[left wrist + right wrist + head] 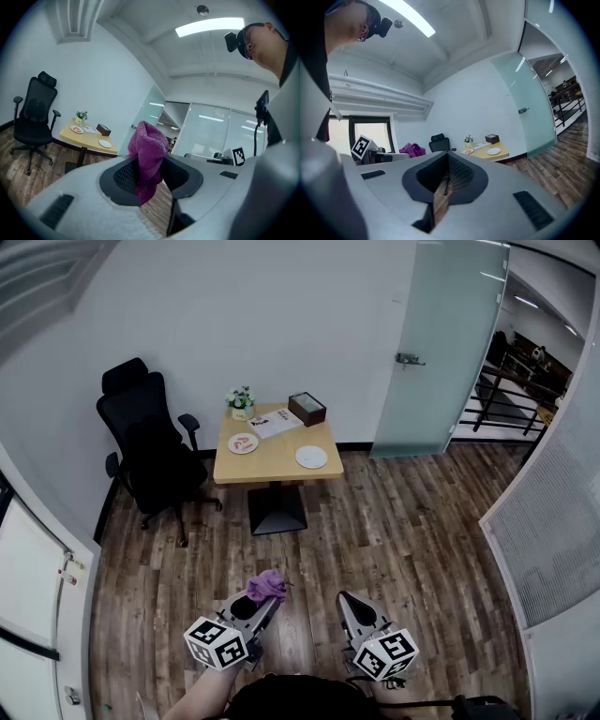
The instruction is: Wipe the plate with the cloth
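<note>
While I am standing well apart from the table [272, 465], I am judging the main risk to be the cloth [267, 584] slipping free on the way over, since the left gripper [265, 604] is pinching only a fold. The right gripper [349, 607] is riding closed, empty. The plate [311, 457] is lying white and bare near the table's right edge. The cloth is bunching up, purple and nubbly.
</note>
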Demonstrator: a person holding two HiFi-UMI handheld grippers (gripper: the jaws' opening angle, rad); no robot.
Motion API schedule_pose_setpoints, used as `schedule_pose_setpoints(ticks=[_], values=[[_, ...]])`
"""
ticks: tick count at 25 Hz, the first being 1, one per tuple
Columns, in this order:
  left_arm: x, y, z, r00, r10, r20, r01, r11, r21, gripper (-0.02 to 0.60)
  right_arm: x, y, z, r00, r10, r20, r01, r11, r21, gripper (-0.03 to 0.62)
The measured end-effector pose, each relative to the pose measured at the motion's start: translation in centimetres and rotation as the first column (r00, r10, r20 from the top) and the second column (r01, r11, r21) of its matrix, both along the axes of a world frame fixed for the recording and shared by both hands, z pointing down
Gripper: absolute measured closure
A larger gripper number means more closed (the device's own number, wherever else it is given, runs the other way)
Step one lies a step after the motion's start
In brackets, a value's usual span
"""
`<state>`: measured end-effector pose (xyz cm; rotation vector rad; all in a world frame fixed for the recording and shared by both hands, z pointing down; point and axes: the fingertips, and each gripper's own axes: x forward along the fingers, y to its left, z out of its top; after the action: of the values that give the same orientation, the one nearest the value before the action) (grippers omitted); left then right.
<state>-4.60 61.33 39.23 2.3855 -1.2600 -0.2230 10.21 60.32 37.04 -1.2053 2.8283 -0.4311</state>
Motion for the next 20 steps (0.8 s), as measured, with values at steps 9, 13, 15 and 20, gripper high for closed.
schedule_pose_setpoints(ticks=[9,13,15,20], values=[[-1.6,-0.4,0.3,1.0,0.003,-0.008,-0.003,1.0,-0.005,0.449,-1.7,-0.3,0.2,1.0,0.009,-0.016,-0.009,1.0,-0.008,0.595],[-2.4,-0.6,0.6,1.0,0.016,-0.014,-0.016,1.0,-0.009,0.449,-2.5,-0.6,-0.1,0.999,0.017,0.049,-0.016,1.0,-0.016,0.595],[-3.1,-0.6,0.8,1.0,0.019,-0.02,-0.019,1.0,-0.011,0.449,-2.9,-0.8,-0.1,0.998,0.026,0.055,-0.025,0.999,-0.022,0.594],[-5.5,-0.6,1.3,0.999,0.028,-0.029,-0.029,0.999,-0.022,0.449,-4.7,-0.9,0.4,0.997,0.067,0.041,-0.065,0.997,-0.035,0.594]])
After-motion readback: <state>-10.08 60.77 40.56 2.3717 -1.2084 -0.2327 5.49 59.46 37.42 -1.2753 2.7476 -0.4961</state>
